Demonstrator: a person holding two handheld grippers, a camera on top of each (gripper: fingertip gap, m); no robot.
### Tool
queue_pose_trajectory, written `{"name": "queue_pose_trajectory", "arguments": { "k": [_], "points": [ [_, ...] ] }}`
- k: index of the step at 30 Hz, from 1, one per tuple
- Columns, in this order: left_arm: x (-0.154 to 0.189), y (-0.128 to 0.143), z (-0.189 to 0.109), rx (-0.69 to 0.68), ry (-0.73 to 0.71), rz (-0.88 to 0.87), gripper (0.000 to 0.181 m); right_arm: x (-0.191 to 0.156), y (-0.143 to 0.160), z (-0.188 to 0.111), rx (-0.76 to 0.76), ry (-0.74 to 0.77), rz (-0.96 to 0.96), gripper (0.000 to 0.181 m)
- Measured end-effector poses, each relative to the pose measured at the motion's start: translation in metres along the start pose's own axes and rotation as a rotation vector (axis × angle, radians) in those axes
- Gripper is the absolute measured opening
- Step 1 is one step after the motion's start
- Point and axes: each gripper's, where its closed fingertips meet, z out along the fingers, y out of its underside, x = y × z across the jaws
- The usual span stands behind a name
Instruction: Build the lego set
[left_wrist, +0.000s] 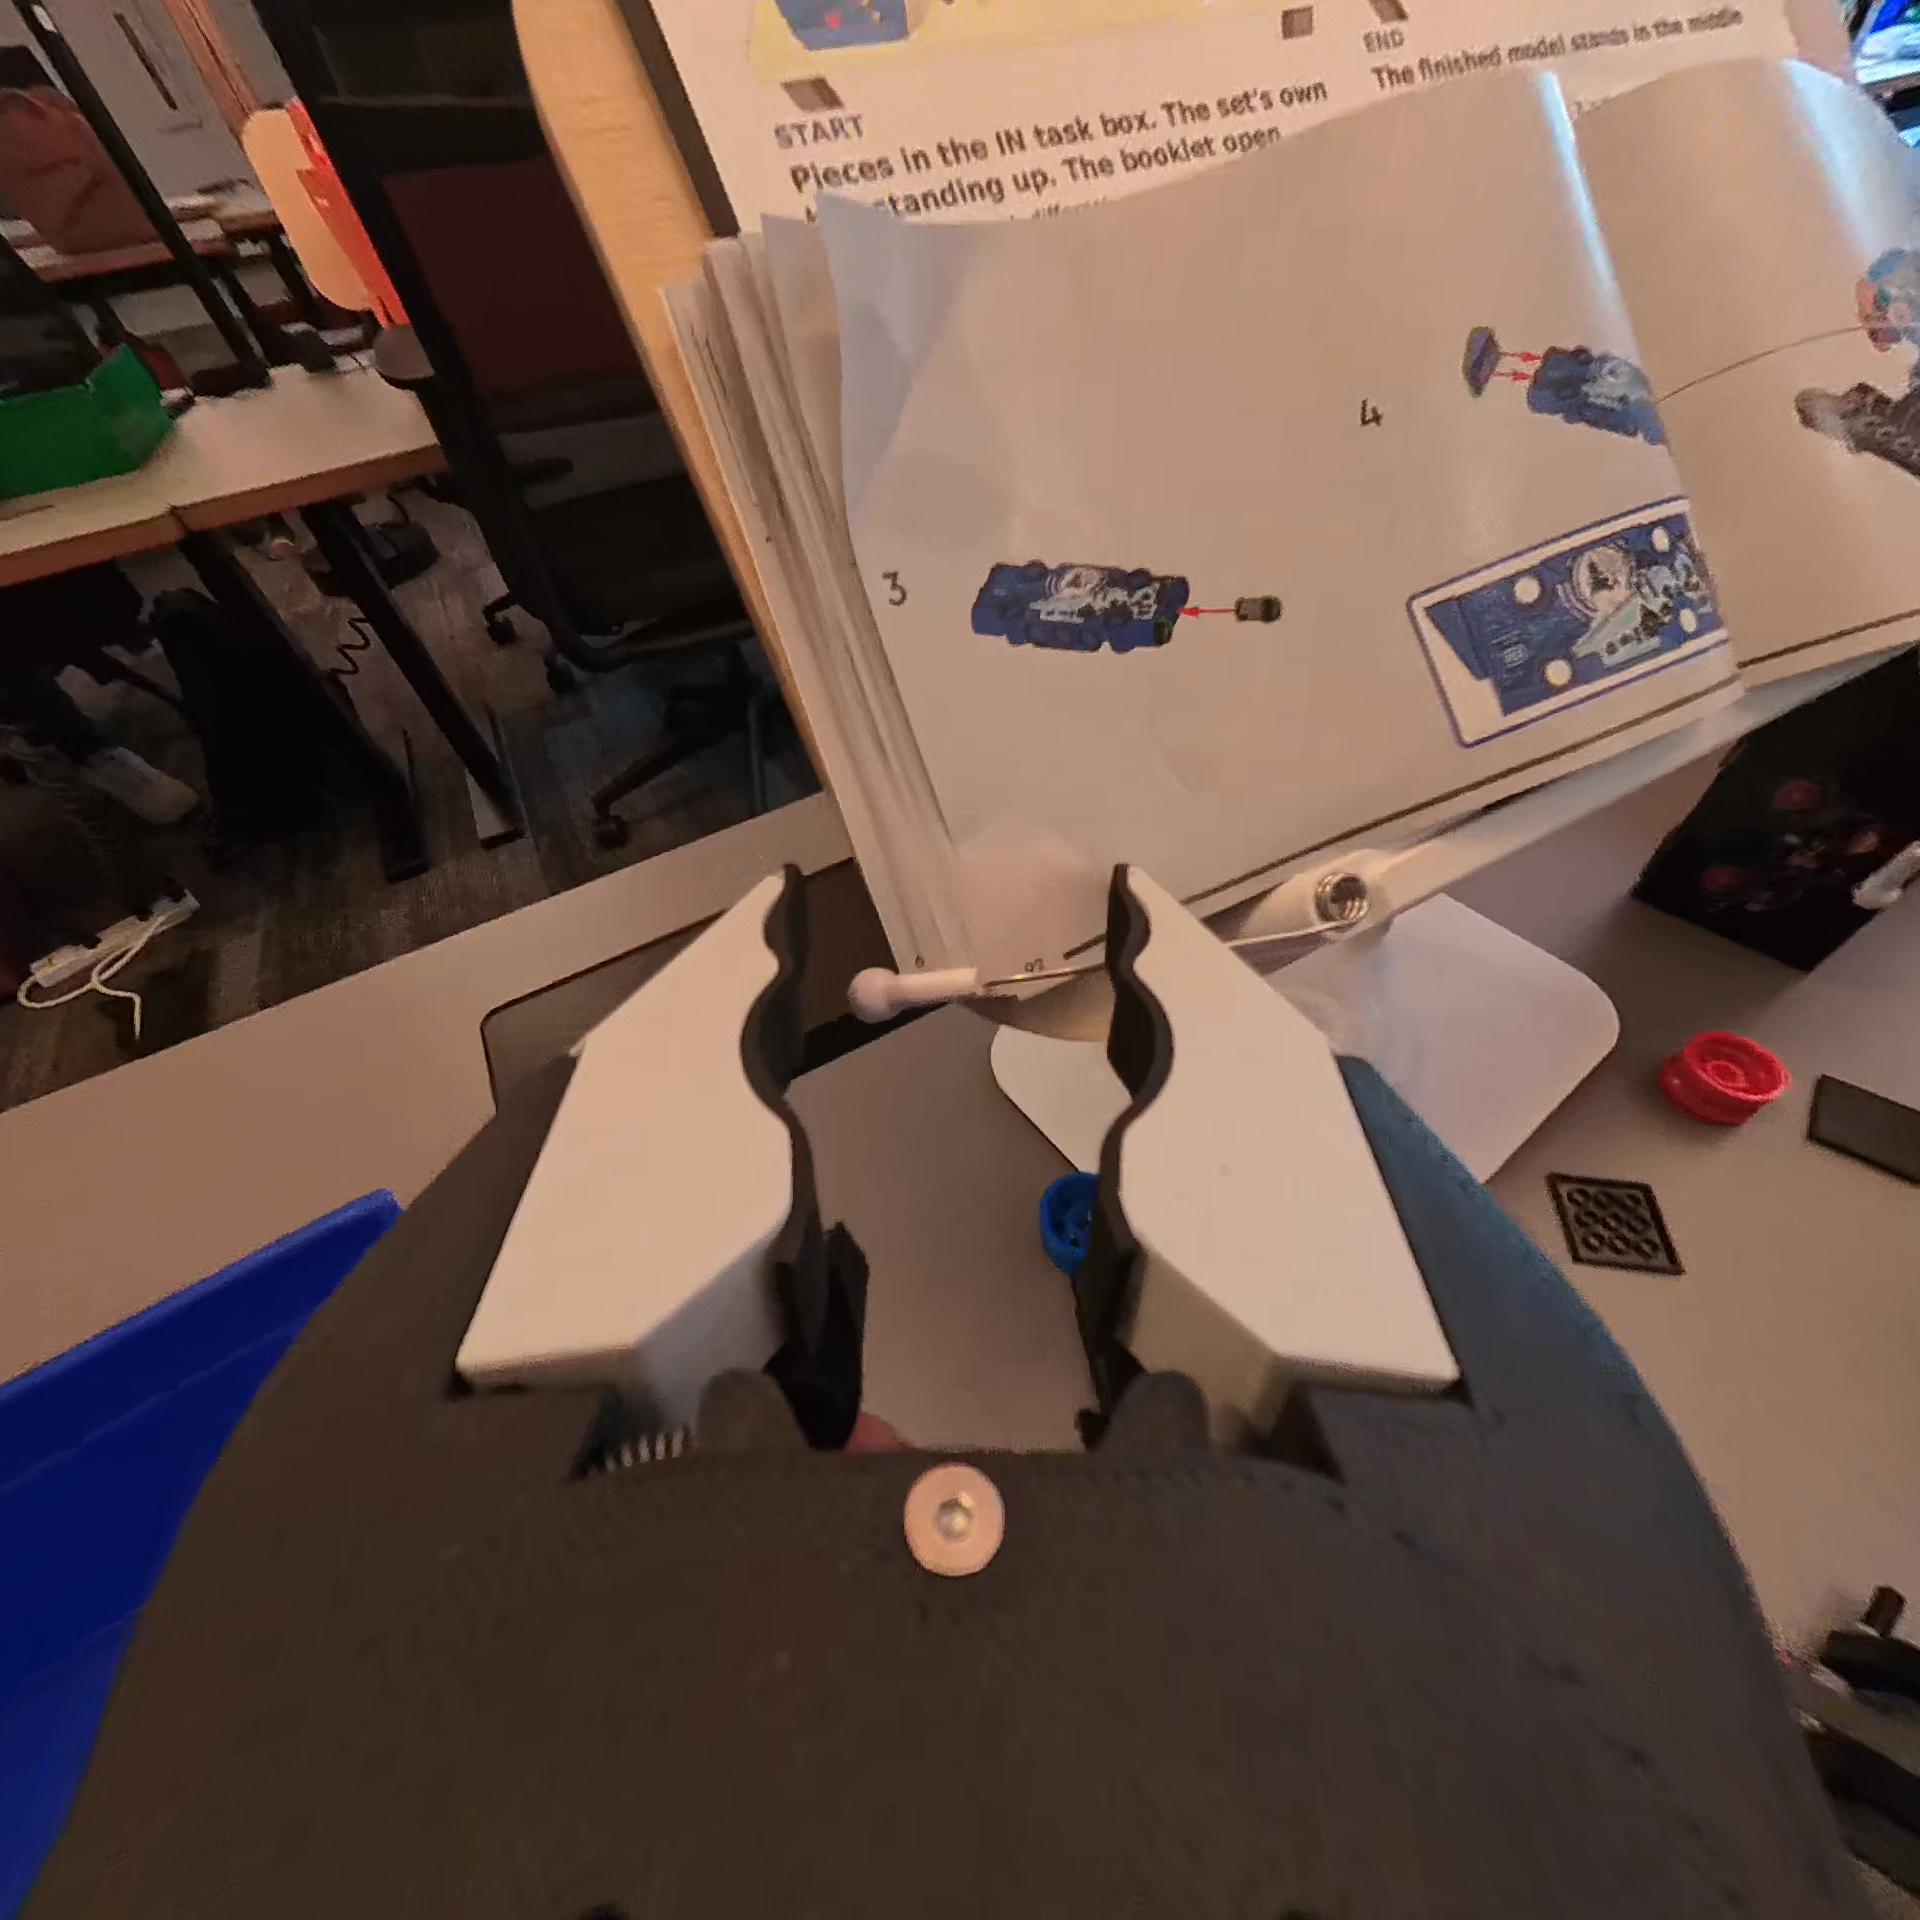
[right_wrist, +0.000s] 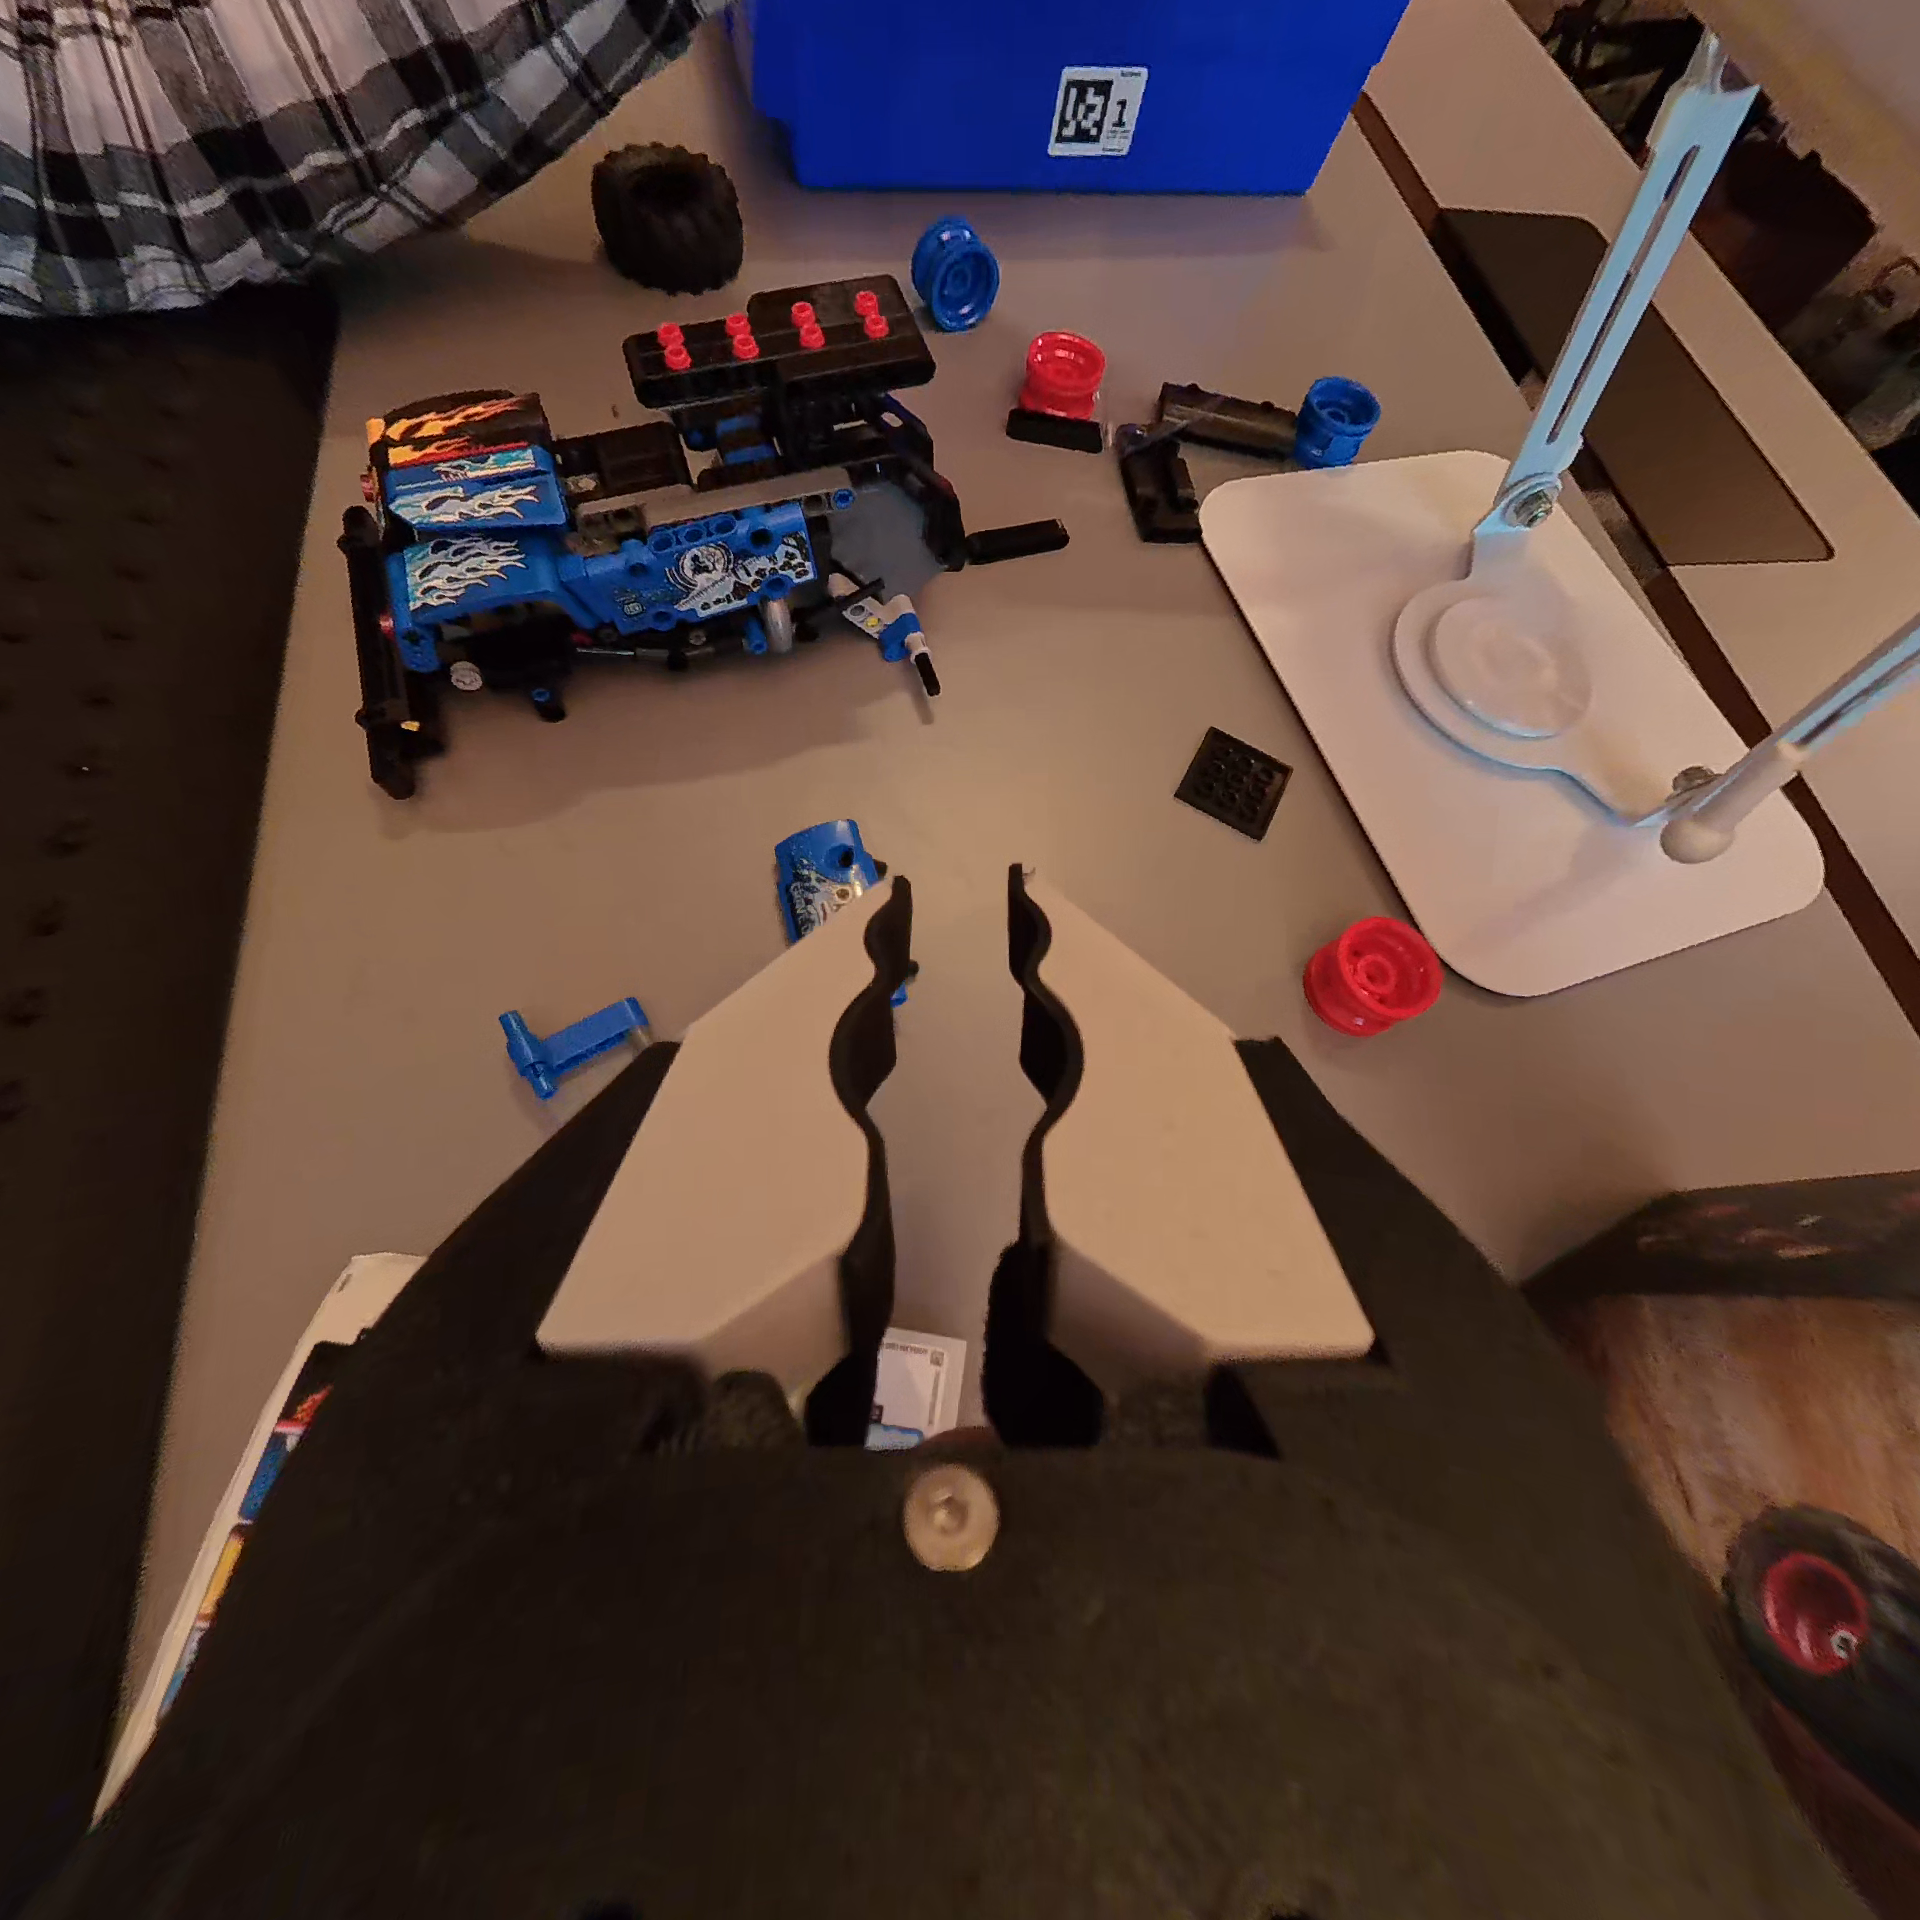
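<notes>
The left gripper (left_wrist: 951, 935) is spread wide and empty, aimed at the booklet (left_wrist: 1299, 540) on its white stand (left_wrist: 1455, 1039), likely to read the next step. The right gripper (right_wrist: 956, 883), narrowly parted and empty, hovers mid-frame over bare table (right_wrist: 1039, 665). The half-built truck (right_wrist: 623, 530) lies upper left, loose wheels (right_wrist: 1371, 977) scattered right. Open room lies between truck and stand.
</notes>
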Motion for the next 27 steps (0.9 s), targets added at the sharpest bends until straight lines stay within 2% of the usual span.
{"name": "queue_pose_trajectory", "arguments": {
  "k": [11,23,27],
  "points": [
    [-0.012,0.025,-0.011,-0.148,0.005,0.052,0.056,0.000,0.011,0.004,-0.035,-0.002,0.001,0.018],
    [-0.003,0.016,-0.015,-0.112,0.037,0.117,0.061,0.004,0.014,0.004,-0.034,0.007,0.005,0.018],
    [0.001,0.015,-0.016,-0.100,0.060,0.144,0.060,0.013,-0.001,-0.002,0.016,0.060,0.004,0.027]
  ]
}}
